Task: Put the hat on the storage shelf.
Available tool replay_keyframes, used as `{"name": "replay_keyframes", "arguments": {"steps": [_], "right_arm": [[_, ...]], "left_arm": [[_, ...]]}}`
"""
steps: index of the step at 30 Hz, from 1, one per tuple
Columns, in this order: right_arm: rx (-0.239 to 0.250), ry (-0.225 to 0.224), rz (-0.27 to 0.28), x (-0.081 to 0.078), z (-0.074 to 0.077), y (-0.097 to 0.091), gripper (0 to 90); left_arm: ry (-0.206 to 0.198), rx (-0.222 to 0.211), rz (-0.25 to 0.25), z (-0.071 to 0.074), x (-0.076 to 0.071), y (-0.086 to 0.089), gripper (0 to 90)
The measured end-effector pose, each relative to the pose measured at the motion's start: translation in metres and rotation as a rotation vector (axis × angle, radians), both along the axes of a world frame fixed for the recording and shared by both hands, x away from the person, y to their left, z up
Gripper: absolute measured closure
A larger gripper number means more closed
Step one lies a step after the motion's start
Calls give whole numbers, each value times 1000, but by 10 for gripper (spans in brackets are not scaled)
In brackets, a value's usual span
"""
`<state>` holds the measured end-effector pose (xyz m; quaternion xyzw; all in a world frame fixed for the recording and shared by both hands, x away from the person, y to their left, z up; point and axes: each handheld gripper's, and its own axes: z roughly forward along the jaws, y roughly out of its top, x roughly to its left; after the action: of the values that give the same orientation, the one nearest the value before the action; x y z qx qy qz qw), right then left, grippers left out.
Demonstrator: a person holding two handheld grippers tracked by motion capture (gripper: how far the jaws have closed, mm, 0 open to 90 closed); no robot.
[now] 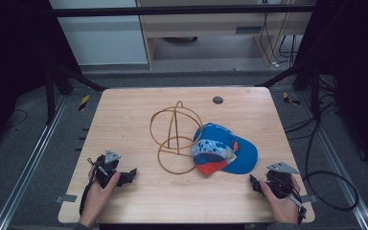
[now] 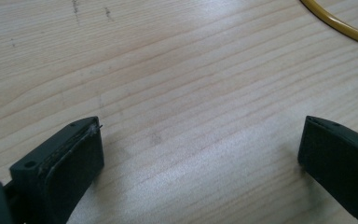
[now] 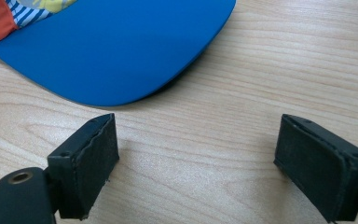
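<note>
At the near left of the wooden table (image 1: 124, 115) I hold my left gripper (image 1: 124, 176) low over the boards, my left hand (image 1: 98, 191) wrapped round its body, its tips pointing right toward the middle. In the left gripper view its jaws stand wide apart with bare wood grain between them, and a short arc of yellow wire (image 2: 338, 23) crosses the top right corner.

That wire belongs to the wire stand (image 1: 175, 136), a frame of looped hoops that stands at the middle of the table. Touching its right side lies the cap (image 1: 225, 153), blue with a patchwork of orange, striped and yellow panels, its brim pointing to the right and toward me.

At the near right, my right hand (image 1: 280, 201) holds my right gripper (image 1: 255, 184), tips pointing left. Its jaws are also spread wide, nothing between them, and the cap's blue brim (image 3: 116, 51) lies just beyond the tips, apart from them.
</note>
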<state>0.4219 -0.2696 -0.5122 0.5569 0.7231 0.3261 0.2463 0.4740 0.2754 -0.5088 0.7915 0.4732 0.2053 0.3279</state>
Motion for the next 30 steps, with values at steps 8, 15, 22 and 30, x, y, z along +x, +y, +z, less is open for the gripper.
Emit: {"name": "replay_keyframes", "arguments": {"steps": [8, 15, 22, 30], "right_arm": [[-4, 2, -3, 0, 0, 1, 121], [-2, 26, 68, 0, 22, -6, 110], [-90, 52, 135, 15, 59, -8, 121], [-231, 53, 278, 39, 105, 15, 116]], "left_arm": [[1, 5, -8, 0, 8, 6, 0], [-2, 1, -2, 0, 6, 7, 0], [1, 7, -2, 0, 5, 7, 0], [-1, 5, 0, 0, 4, 7, 0]]}}
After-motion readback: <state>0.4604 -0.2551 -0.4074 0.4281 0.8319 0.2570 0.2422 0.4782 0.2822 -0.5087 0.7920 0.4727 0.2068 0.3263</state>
